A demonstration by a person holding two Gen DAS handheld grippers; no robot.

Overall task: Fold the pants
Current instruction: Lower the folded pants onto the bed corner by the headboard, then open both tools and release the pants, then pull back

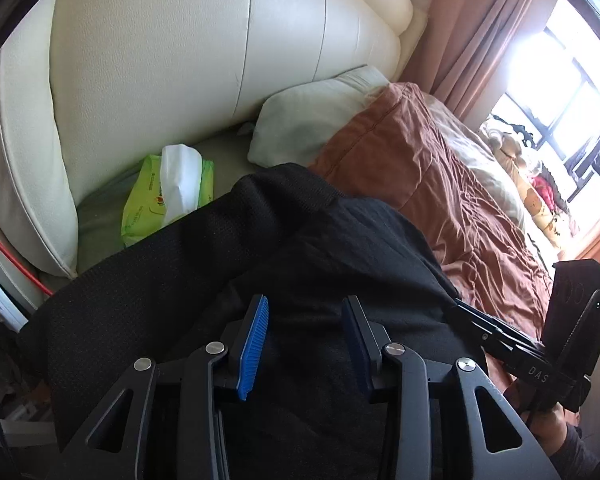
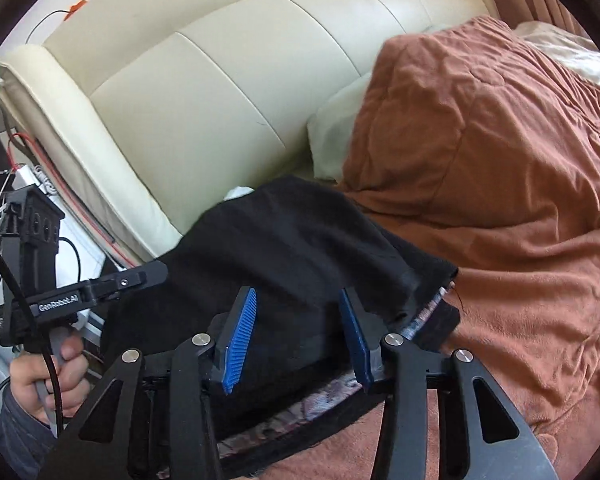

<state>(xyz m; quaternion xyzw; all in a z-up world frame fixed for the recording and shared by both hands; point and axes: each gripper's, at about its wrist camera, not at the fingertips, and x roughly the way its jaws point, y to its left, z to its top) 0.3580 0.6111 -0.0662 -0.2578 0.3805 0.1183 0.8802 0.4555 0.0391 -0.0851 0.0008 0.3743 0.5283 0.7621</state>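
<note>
Black pants (image 1: 228, 264) lie folded over on the bed, by the cream headboard. My left gripper (image 1: 306, 312) is open just above the pants, its blue pads apart with nothing between them. In the right wrist view the pants (image 2: 296, 240) show a patterned waistband edge (image 2: 428, 316) at the right. My right gripper (image 2: 296, 304) is open over the pants and empty. The right gripper also shows at the right edge of the left wrist view (image 1: 484, 324). The left gripper shows at the left of the right wrist view (image 2: 140, 276), held by a hand.
A cream padded headboard (image 1: 180, 60) stands behind. A green tissue pack (image 1: 168, 196) lies left of the pants. A white pillow (image 1: 316, 120) and a brown quilt (image 1: 440, 184) lie to the right. Cables and a power strip (image 2: 28, 176) sit beside the bed.
</note>
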